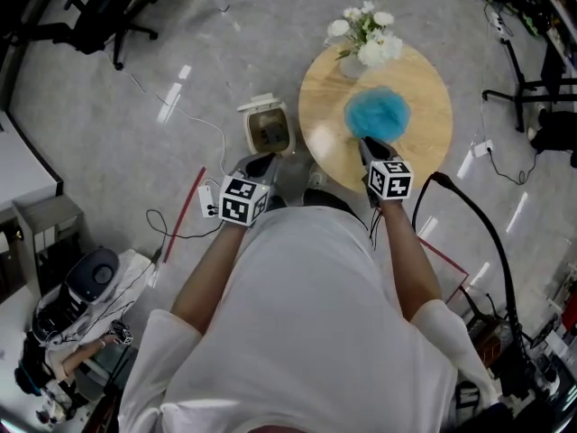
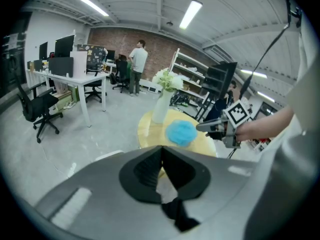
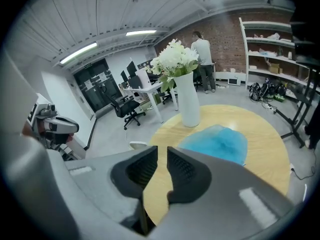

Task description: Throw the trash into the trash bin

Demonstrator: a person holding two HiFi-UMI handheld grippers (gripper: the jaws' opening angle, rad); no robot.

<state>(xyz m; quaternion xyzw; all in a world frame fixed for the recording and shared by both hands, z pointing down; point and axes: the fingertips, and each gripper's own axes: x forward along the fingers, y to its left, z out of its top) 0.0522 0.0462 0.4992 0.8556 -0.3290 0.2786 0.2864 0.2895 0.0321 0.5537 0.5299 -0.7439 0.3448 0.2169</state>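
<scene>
Just ahead of the right gripper (image 1: 370, 144), its jaws slightly apart and empty, the blue trash (image 1: 378, 113) is seen on the table (image 1: 428, 138); the left gripper (image 1: 258, 163), seemingly shut, is farther off, by the trash bin (image 1: 269, 130)

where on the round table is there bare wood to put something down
Free: the wood right of the blue trash out to the table rim, and the strip left of it facing the trash bin. Crowded: the far edge, where the vase stands close behind the trash.
</scene>
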